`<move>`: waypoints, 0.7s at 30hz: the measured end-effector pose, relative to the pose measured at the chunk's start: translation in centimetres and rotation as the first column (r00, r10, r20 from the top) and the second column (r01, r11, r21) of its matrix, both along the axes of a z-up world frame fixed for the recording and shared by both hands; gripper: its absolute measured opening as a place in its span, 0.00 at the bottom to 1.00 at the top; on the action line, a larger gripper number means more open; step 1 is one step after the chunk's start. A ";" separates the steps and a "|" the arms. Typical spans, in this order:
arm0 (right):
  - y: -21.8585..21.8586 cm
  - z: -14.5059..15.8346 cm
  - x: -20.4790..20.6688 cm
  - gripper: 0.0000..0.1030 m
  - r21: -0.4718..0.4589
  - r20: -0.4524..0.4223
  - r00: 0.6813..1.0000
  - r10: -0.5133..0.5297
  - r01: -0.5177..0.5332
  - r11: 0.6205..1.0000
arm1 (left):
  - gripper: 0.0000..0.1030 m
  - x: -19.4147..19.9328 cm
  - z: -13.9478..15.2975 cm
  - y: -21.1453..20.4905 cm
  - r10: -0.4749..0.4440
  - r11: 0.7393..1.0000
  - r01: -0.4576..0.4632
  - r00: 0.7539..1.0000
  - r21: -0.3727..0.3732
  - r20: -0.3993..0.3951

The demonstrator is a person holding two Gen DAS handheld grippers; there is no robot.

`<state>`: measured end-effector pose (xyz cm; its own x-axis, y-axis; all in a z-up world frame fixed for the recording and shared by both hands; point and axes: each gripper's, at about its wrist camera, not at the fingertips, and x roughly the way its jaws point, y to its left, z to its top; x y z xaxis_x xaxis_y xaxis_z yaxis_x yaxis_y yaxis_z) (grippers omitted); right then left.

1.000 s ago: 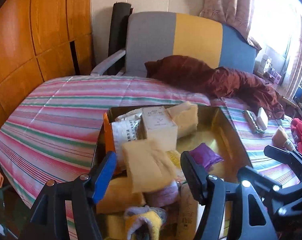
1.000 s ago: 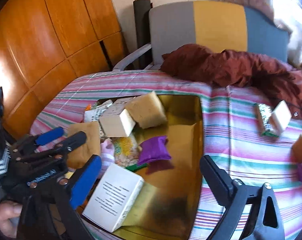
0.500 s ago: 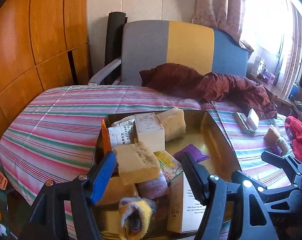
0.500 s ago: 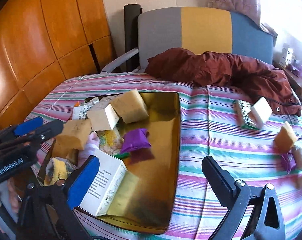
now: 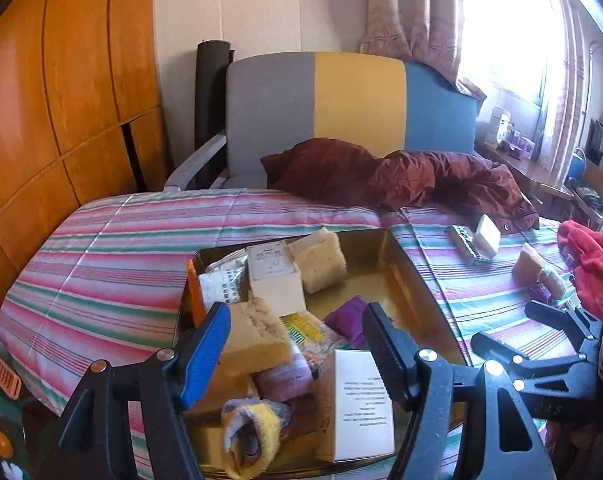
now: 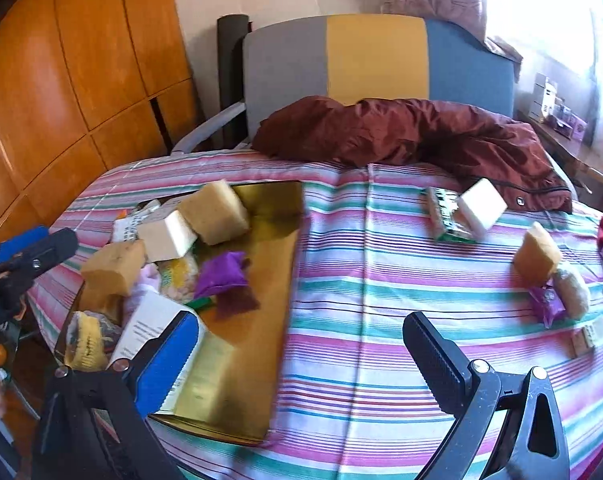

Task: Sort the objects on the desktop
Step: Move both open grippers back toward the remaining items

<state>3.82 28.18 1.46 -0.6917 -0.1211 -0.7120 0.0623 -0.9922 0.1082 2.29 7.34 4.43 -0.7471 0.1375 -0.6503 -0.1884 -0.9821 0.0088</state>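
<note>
The left tool [image 5: 291, 344] is hanging over the near end of the gold tray [image 5: 411, 264], its fingers standing wide apart and gripping nothing. A tan sponge [image 5: 255, 338] is lying just inside its blue finger; whether they are touching I cannot tell. The right tool [image 6: 297, 354] is also spread wide and empty, hovering over the striped cloth of the surface [image 6: 381, 288] beside the tray.

The tray is already carrying sponges, white boxes [image 5: 275, 280], a purple pouch [image 6: 223, 274] and a rolled sock [image 5: 247, 434]. Still outside, well apart on the cloth at the right, are lying a sponge wedge [image 6: 537, 256], a white block [image 6: 481, 204] touching a green packet [image 6: 443, 214], and a small purple wrapper [image 6: 547, 300].

The sponge wedge is probably light and soft, so it will squash; taking it across its flat faces seems safest. The white block looks stiffer, and the wrapper may slip.
</note>
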 end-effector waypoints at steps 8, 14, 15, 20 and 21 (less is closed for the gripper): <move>5.6 -0.4 0.4 1.00 -0.004 0.021 0.993 -0.119 0.119 0.993 | 0.67 -0.2 0.5 2.6 -0.076 0.997 0.076 0.997 -0.008 -0.004; 10.2 -1.2 1.3 1.00 -0.018 0.062 0.976 -0.208 0.210 0.978 | 0.67 -0.2 0.8 4.2 -0.138 0.990 0.137 0.990 0.031 0.000; 10.9 -1.3 1.5 1.00 -0.021 0.064 0.974 -0.218 0.219 0.975 | 0.67 -0.1 0.8 4.4 -0.150 0.988 0.149 0.989 0.035 0.001; 15.0 -1.4 2.7 1.00 -0.004 0.061 0.955 -0.290 0.290 0.957 | 0.67 -0.1 0.6 6.1 -0.198 0.980 0.198 0.980 0.011 0.014; 16.0 -1.3 2.9 1.00 -0.006 0.062 0.952 -0.299 0.299 0.954 | 0.67 -0.1 0.6 6.3 -0.204 0.979 0.204 0.979 0.010 0.016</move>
